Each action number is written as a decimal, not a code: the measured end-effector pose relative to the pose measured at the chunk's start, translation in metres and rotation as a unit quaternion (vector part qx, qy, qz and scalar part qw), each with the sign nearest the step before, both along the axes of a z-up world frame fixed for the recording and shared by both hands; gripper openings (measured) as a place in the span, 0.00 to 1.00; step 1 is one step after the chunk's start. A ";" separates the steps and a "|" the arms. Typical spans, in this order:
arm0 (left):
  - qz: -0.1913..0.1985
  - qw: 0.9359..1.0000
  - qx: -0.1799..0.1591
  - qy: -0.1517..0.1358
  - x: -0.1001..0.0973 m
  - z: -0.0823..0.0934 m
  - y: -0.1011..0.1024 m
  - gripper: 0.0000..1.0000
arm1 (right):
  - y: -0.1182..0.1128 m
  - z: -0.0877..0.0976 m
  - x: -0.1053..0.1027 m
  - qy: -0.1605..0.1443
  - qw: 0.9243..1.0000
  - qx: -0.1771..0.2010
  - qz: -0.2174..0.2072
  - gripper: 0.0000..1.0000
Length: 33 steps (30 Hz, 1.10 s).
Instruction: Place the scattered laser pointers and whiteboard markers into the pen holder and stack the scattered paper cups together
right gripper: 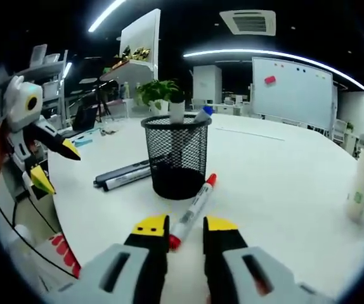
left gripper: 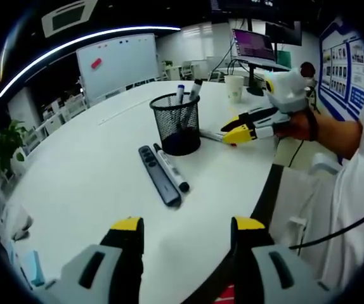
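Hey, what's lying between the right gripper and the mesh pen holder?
In the right gripper view, a red-capped marker lies on the table, running from between the right gripper fingers toward the pen holder.

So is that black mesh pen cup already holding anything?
Yes, partly filled. The mesh pen holder stands upright with two marker tips poking above its rim, while a red-capped marker lies on the table beside it.

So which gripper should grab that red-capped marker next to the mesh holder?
Right. Its gripper already has open jaws flanking the red-capped marker beside the pen holder; the left gripper is farther back.
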State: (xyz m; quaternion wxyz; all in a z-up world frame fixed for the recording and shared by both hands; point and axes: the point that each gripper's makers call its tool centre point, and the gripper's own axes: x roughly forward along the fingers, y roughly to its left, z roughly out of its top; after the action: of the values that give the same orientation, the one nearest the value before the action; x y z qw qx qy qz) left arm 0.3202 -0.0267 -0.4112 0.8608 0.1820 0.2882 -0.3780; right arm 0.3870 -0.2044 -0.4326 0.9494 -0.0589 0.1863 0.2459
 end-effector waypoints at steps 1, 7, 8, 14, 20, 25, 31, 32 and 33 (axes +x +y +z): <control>0.000 1.000 0.000 0.000 0.000 0.000 0.000 0.55 | 0.000 -0.001 0.000 0.001 1.000 -0.001 0.000 0.22; 0.000 1.000 0.000 0.000 -0.001 0.000 0.000 0.55 | 0.001 -0.005 -0.002 0.007 1.000 -0.002 0.000 0.21; -0.001 1.000 -0.001 0.000 -0.001 0.000 0.000 0.55 | 0.001 -0.006 -0.002 0.009 1.000 -0.003 0.000 0.21; 0.000 1.000 -0.001 0.001 -0.001 -0.001 0.000 0.55 | -0.001 -0.009 -0.003 0.011 1.000 -0.004 -0.007 0.20; 0.000 1.000 0.000 0.000 0.000 -0.001 0.000 0.55 | -0.003 -0.010 -0.001 0.007 1.000 -0.007 -0.015 0.18; -0.003 1.000 0.001 0.002 0.000 -0.001 -0.002 0.55 | -0.005 -0.010 0.001 0.004 1.000 -0.010 -0.026 0.15; -0.001 1.000 -0.001 -0.001 0.001 0.000 -0.001 0.55 | -0.009 -0.010 0.001 -0.002 0.999 -0.010 -0.039 0.14; -0.001 1.000 0.000 0.000 0.001 0.000 0.000 0.55 | -0.010 -0.010 0.002 -0.002 0.999 -0.009 -0.041 0.14; -0.001 1.000 0.001 0.000 0.001 0.000 0.000 0.55 | -0.010 -0.010 0.002 -0.001 0.999 -0.008 -0.042 0.14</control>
State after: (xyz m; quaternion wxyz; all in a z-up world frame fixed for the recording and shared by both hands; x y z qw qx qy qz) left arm 0.3214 -0.0271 -0.4113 0.8603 0.1831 0.2884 -0.3785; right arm 0.3890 -0.2145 -0.4422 0.9588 -0.0585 0.1891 0.2040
